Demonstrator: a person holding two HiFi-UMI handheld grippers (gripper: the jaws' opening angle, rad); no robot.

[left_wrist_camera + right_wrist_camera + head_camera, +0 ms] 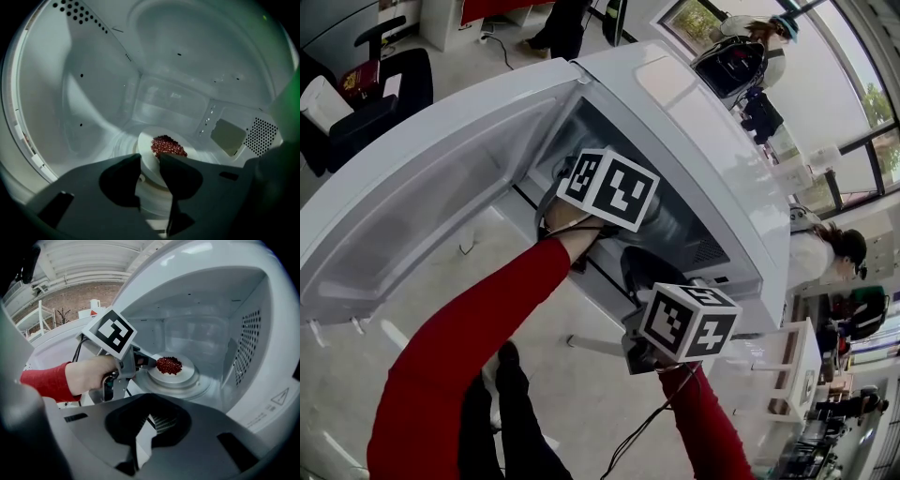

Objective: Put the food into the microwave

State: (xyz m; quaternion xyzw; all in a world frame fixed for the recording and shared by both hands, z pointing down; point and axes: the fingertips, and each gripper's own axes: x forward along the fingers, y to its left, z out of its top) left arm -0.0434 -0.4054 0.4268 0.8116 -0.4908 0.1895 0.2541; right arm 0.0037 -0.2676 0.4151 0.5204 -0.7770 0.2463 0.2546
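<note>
The white microwave [694, 131] stands with its door [441, 187] swung wide to the left. Inside, a white plate [183, 374] carrying a heap of small red food [168, 365] rests on the turntable. My left gripper [150, 161] reaches into the cavity, open, with the plate's near rim [146, 149] in the gap between its jaws and the food [168, 145] just beyond. From the right gripper view its tips [152, 363] sit at the plate's left edge. My right gripper [140, 434] hangs outside the opening, shut and empty.
The cavity walls have vent holes [248, 343] on the right side. The open door stands on the left of the opening. A white table [769, 366] is at lower right, a black chair [356, 103] at upper left, and people [750, 47] stand by the windows.
</note>
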